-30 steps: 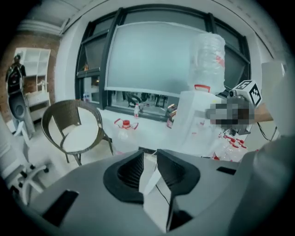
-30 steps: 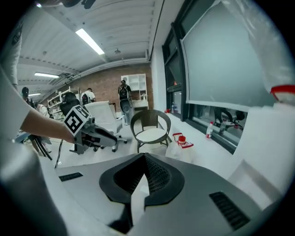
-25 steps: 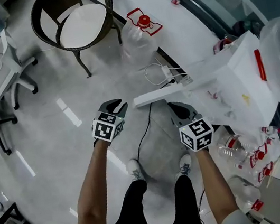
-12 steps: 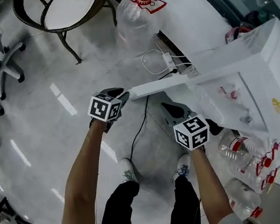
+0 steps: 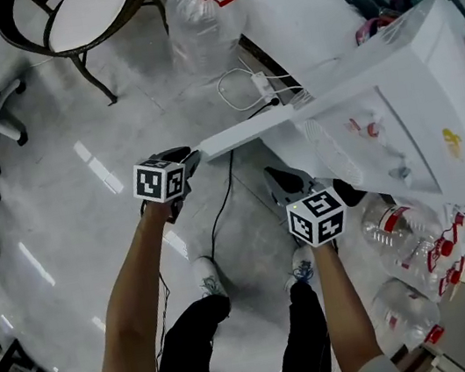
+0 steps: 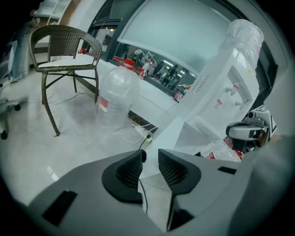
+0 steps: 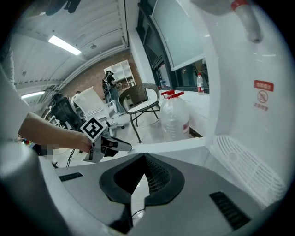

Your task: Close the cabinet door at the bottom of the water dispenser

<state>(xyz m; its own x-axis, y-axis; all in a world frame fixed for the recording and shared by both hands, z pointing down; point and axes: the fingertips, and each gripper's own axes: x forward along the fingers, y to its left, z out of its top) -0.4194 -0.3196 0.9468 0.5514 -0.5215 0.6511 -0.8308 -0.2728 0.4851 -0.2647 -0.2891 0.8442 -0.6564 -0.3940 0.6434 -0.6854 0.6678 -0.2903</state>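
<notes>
Head view: cabinet door (image 5: 250, 131) stands swung wide open from the foot of the water dispenser (image 5: 417, 95), with its free end out over the floor. The left gripper (image 5: 184, 156) sits right at that free end. Its jaws have just been opening and are slack, with nothing pinched. The right gripper (image 5: 280, 179) hangs inside the angle between door and dispenser front, so my worry is it gets trapped if the door swings home before it clears. A cable (image 5: 229, 208) runs across the floor under the door, and looks likely to snag or get nipped. Left gripper view: pads are apart, and the door edge is just beyond the tips, not between them. A push from here could slide off that thin edge and the door would bounce back. Right gripper view: tips are closed together on nothing, with the door's top edge ahead and the dispenser wall close on the right. Some bottles (image 5: 402, 235) lie by the base; I can't tell whether any blocks the opening.
</notes>
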